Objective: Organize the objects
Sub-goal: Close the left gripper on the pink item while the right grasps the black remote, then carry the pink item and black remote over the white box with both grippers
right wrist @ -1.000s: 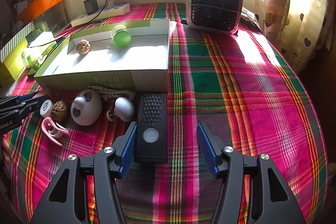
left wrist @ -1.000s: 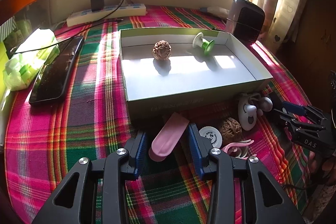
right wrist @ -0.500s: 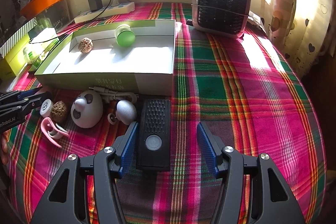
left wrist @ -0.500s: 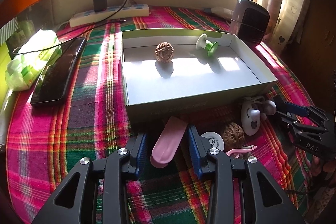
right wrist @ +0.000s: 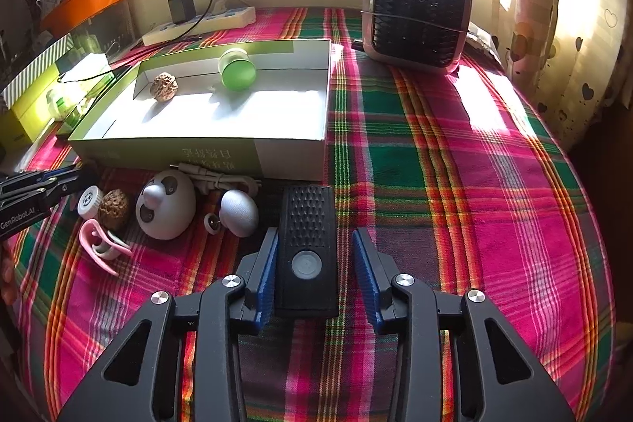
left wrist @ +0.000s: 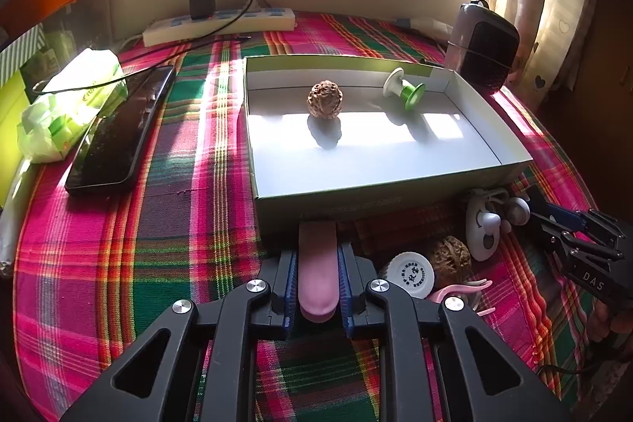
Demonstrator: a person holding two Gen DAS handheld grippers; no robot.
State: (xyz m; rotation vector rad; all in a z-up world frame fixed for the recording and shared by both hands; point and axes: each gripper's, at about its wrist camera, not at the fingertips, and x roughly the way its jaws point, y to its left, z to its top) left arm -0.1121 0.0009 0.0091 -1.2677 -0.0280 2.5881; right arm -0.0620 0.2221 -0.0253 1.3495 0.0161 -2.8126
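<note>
Left claw (left wrist: 317, 283): I am pinching the pink case (left wrist: 317, 271) tight, ready for lifting into the box (left wrist: 379, 192).
Right claw (right wrist: 314, 269): my jaws are closing around the black remote (right wrist: 306, 244), one pad not yet touching it.

In front of you the box (left wrist: 395, 180) sat on the worktop (right wrist: 455, 153), with a walnut (left wrist: 324, 100) and a spool (left wrist: 403, 90) inside it, near its far wall. Left of the box lay your phone (left wrist: 118, 133). Behind the box was the power strip (left wrist: 221, 24), and at its right the fan (right wrist: 419, 14). Before its near wall lay the small things, a second walnut (right wrist: 114, 203) among them.
</note>
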